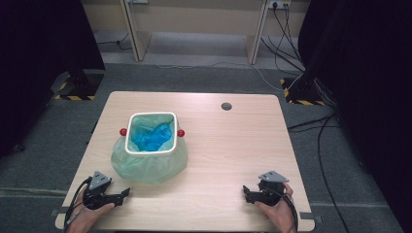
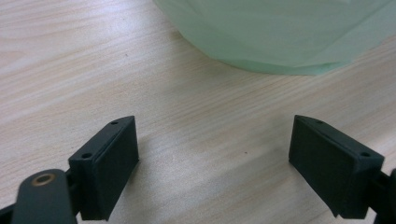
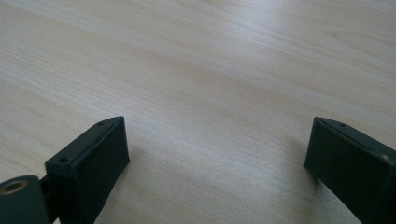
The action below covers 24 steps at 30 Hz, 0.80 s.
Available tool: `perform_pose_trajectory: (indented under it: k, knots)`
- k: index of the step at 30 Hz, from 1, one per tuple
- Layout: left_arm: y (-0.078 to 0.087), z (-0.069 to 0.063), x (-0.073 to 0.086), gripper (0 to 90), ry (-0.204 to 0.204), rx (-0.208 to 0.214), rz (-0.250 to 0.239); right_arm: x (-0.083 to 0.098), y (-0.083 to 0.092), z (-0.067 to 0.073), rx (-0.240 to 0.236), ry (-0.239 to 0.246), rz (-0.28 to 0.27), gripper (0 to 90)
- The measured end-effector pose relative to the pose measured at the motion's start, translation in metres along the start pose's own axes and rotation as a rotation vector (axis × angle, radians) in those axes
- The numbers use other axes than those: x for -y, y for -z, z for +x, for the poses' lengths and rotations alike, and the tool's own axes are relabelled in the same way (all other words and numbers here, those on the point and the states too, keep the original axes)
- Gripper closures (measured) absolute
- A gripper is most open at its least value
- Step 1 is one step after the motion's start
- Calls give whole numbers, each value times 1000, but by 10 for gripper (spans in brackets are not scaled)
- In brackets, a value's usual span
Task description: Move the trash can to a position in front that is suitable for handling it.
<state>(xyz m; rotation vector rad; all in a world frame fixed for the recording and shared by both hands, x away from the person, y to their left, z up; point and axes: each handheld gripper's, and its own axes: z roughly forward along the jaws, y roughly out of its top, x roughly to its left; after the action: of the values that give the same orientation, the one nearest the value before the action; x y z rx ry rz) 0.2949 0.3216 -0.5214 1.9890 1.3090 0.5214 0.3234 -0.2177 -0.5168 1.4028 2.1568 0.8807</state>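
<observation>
**Ana:** Two handheld grippers rest low over a pale wooden worktop (image 1: 233,145), one at each near corner. Where is the bin?

**Ben:** On the left half of the worktop stands a small white bin (image 1: 151,134) with a red knob on each side. A pale green bag (image 1: 145,167) lines it, folds over the rim and billows out around the base. Something bright blue (image 1: 151,137) lies crumpled inside; what it is cannot be told.

**Ana:** And the left gripper (image 1: 125,193)?

**Ben:** A hand holds it near the front left corner, pointing right, just in front of the bag. In the left gripper view its jaws stand spread wide with bare wood between them, grasping nothing; the green bag (image 2: 280,37) bulges just ahead, not touched.

**Ana:** The right gripper (image 1: 246,191)?

**Ben:** A hand holds it at the front right, pointing left, well apart from the bin. In the right gripper view its jaws are likewise released, with bare wood grain (image 3: 201,93) between them.
</observation>
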Motion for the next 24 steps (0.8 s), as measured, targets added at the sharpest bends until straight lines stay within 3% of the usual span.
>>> perform_pose_trajectory:
  k: [6, 7, 10, 19, 24]
  knots:
    - [1, 2, 0, 152, 25, 2, -6, 0, 0, 0, 0, -1, 0, 62]
    - [2, 4, -1, 152, 58, 9, -19, 0, 0, 0, 0, -1, 0, 62]
    - [4, 8, -4, 155, 63, -12, -31, 0, 0, 0, 0, 0, 0, 61]
    - [3, 14, -7, 158, 110, -21, -46, 0, 0, 0, 1, -2, 1, 56]
    - [4, 26, -10, 161, 146, -44, -66, 0, 0, 0, 1, -2, 1, 55]
